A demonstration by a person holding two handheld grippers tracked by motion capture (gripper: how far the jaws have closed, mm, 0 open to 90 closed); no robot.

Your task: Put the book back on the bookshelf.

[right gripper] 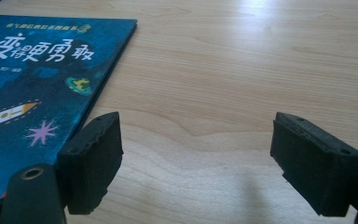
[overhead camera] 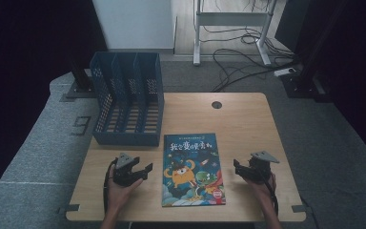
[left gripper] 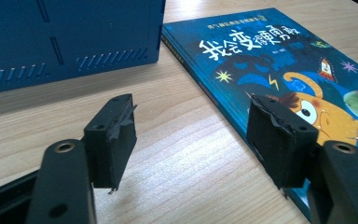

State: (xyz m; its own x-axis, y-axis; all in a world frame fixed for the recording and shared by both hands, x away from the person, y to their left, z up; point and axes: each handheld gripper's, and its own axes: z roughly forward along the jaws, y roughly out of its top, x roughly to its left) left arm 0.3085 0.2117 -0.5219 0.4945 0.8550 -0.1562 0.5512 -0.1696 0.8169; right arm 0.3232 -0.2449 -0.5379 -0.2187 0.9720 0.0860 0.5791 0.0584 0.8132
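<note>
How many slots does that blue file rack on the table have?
3. The blue file rack stands at the table's far left; its slots run side by side: left, middle, and right, nearest the picture book. All look empty.

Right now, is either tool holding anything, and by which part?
Nothing is held. The left tool and right tool are both open, flanking the picture book flat on the table.

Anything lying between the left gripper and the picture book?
No. Between the left gripper and the picture book there is bare wooden table, as the left gripper view shows.
</note>
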